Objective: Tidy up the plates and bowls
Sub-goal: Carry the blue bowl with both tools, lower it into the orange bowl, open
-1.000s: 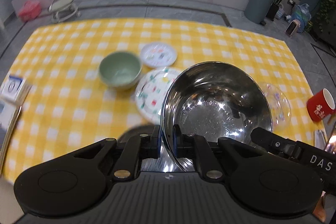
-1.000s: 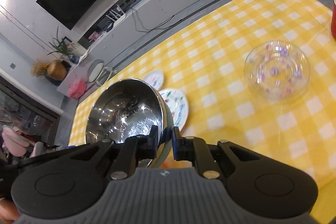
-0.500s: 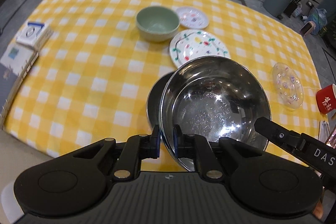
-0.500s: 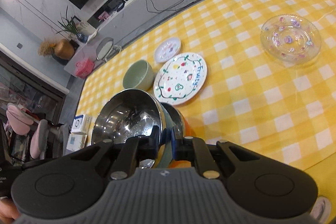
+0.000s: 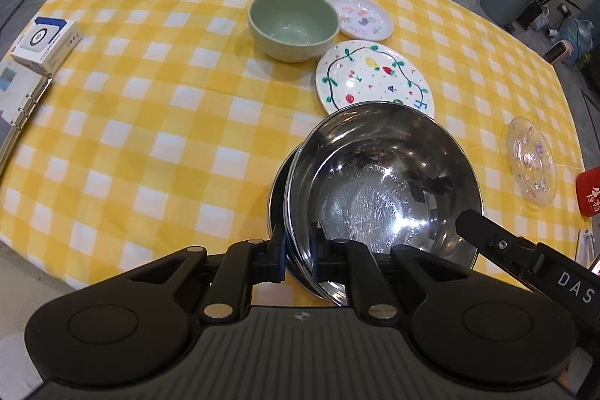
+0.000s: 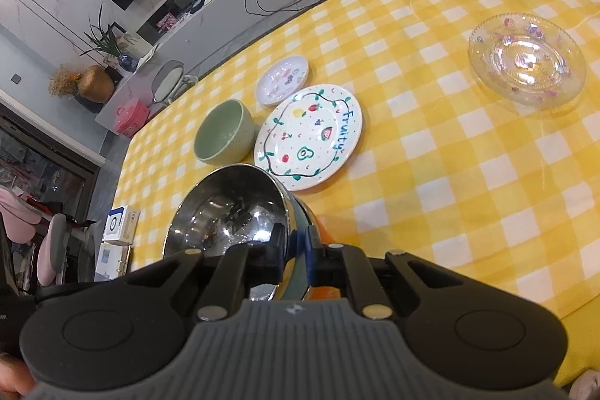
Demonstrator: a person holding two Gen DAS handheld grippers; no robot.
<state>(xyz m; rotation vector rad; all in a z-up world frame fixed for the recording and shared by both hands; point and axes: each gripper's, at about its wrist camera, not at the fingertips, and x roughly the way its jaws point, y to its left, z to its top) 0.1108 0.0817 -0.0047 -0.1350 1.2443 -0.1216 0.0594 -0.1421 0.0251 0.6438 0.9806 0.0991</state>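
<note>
Left wrist view, left to right: green bowl [image 5: 293, 24], small plate [image 5: 362, 16], fruit plate [image 5: 373, 78], glass plate [image 5: 530, 160] lying unstacked on desk [image 5: 150, 122]. Both hand-held grippers, left [image 5: 298, 259] and right [image 6: 294, 246], clamping steel bowl [image 5: 382, 190] rim, now lower over dark dish than a second ago.

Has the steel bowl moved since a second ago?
Yes. The steel bowl has pulled back toward the near edge: it covered part of the fruit plate, which now shows almost whole beyond its rim.
</note>
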